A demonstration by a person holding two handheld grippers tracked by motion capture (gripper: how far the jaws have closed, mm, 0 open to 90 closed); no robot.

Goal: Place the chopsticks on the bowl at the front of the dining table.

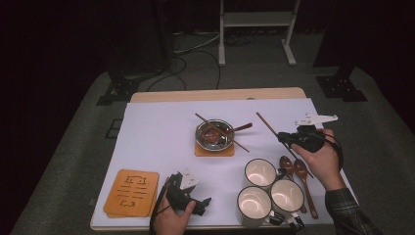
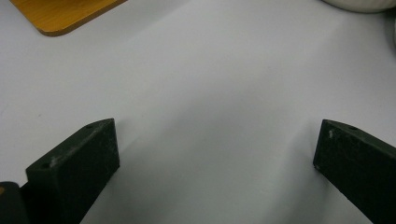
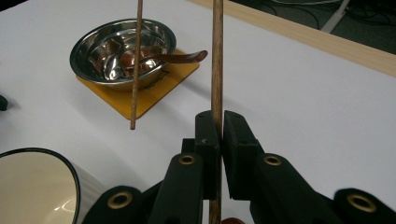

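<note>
from the high view, my right tool is clamped on one chopstick, held over the white surface to the right of the steel bowl, where a second chopstick lies across the rim. my left tool rests near the front edge, beside the wooden coasters. in the left gripper view its jaws stand wide apart with nothing between them. in the right gripper view the jaws pinch the chopstick, nearly closed, with the bowl beyond.
</note>
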